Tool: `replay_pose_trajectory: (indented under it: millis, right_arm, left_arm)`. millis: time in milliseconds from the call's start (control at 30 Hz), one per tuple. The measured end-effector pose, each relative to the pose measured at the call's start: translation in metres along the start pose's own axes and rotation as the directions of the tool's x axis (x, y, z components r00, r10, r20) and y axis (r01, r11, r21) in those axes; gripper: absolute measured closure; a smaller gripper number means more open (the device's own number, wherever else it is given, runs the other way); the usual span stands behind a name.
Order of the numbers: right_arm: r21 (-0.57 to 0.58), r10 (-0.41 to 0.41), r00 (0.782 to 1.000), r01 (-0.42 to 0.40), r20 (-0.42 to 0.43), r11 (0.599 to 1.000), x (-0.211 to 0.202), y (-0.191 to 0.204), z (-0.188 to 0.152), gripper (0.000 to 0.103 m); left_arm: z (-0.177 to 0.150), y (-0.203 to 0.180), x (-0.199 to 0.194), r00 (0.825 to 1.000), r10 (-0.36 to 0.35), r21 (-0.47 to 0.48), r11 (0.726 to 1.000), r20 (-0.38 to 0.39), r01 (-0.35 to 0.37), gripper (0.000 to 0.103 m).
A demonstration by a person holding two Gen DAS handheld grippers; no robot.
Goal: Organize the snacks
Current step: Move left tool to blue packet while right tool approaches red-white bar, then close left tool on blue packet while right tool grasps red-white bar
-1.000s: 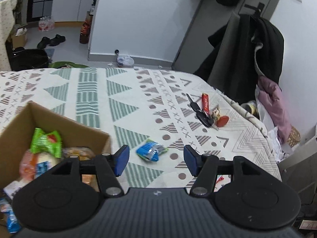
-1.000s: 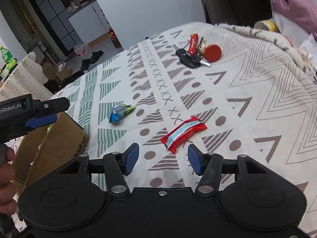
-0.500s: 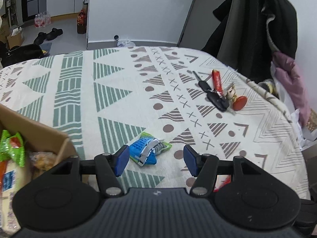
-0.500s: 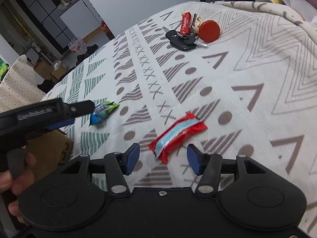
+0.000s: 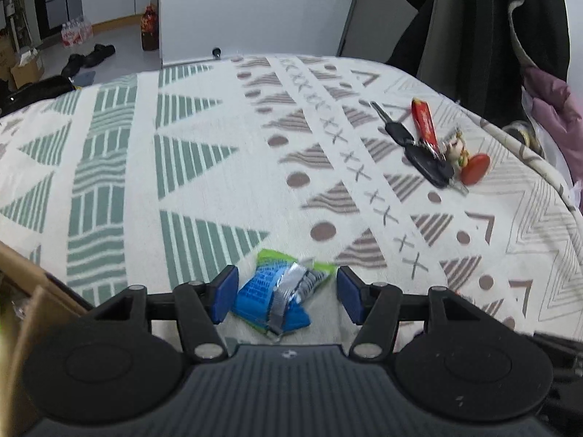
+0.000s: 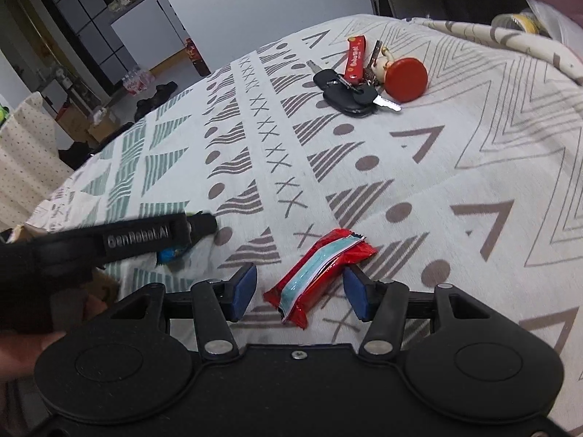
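Note:
A blue and green snack packet (image 5: 280, 293) lies on the patterned cloth, right between the open fingers of my left gripper (image 5: 286, 293); the pads stand apart on either side of it. In the right wrist view a red snack wrapper (image 6: 317, 276) lies on the cloth between the open fingers of my right gripper (image 6: 300, 293), not squeezed. The left gripper's black body (image 6: 120, 240) crosses that view at the left, covering most of the blue packet (image 6: 171, 255). A cardboard box (image 5: 32, 291) edge shows at the far left of the left wrist view.
A bunch of keys (image 5: 424, 154) with a red strap and a round red tag (image 6: 406, 78) lies at the far right of the table. Dark clothes (image 5: 503, 25) hang beyond the table's right edge. A hand (image 6: 25, 342) holds the left gripper.
Both grippers have moved forward and down. The blue packet now sits between the left fingers and the red wrapper between the right fingers. The box has slid almost out of the left view.

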State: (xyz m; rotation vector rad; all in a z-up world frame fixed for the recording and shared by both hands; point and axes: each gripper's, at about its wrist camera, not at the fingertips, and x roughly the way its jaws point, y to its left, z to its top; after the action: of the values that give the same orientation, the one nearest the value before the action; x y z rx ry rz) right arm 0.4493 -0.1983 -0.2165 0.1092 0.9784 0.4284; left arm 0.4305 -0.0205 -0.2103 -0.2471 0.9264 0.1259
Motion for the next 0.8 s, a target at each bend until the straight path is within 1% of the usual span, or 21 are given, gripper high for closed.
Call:
replay_pose_trajectory:
  millis: [67, 133, 167, 200, 233, 267, 300, 433, 567, 800]
  right_arm:
    - [-0.032, -0.035, 0.999, 0.035, 0.005, 0.999, 0.002, 0.005, 0.0, 0.053]
    - [-0.069, -0.074, 0.997, 0.074, 0.008, 0.995, 0.003, 0.01, 0.0, 0.06]
    - [-0.08, -0.086, 0.996, 0.087, 0.009, 0.993, 0.003, 0.011, -0.001, 0.062]
    - [-0.087, -0.092, 0.996, 0.093, 0.009, 0.992, 0.002, 0.01, -0.002, 0.066]
    - [-0.091, -0.097, 0.995, 0.097, 0.005, 0.991, 0.001, 0.01, -0.002, 0.071]
    - [-0.087, -0.1, 0.995, 0.1, 0.002, 0.991, -0.001, 0.008, -0.002, 0.081]
    - [-0.078, -0.1, 0.995, 0.099, -0.004, 0.992, -0.003, 0.005, -0.001, 0.083]
    - [-0.056, -0.077, 0.997, 0.076, -0.006, 0.996, -0.016, 0.002, -0.004, 0.083]
    - [-0.036, -0.045, 0.998, 0.046, 0.033, 0.998, -0.037, 0.005, -0.007, 0.083]
    - [-0.043, 0.026, 0.996, -0.023, 0.087, 0.999, -0.063, 0.03, -0.015, 0.083]
  left_arm:
    - [-0.003, -0.002, -0.001, 1.0, -0.001, 0.016, 1.0, 0.002, 0.001, 0.052]
    - [-0.005, -0.003, -0.002, 1.0, 0.008, 0.024, 1.0, -0.002, -0.008, 0.061]
    - [-0.006, -0.004, -0.003, 1.0, 0.008, 0.029, 1.0, -0.002, -0.008, 0.061]
    - [-0.007, -0.005, -0.005, 1.0, 0.007, 0.038, 0.999, -0.001, -0.007, 0.062]
    - [-0.009, -0.007, -0.006, 1.0, 0.004, 0.046, 0.999, -0.001, -0.004, 0.063]
    - [-0.011, -0.007, -0.008, 1.0, -0.001, 0.044, 0.999, -0.005, 0.001, 0.064]
    - [-0.012, -0.008, -0.01, 1.0, -0.004, 0.037, 0.999, -0.006, 0.005, 0.064]
    - [-0.017, -0.011, -0.024, 1.0, -0.03, 0.034, 0.999, 0.007, 0.03, 0.067]
    - [-0.019, -0.014, -0.046, 0.999, -0.047, 0.032, 0.998, 0.027, 0.046, 0.067]
    - [-0.022, -0.001, -0.098, 0.993, -0.075, 0.009, 0.997, 0.093, 0.074, 0.067]
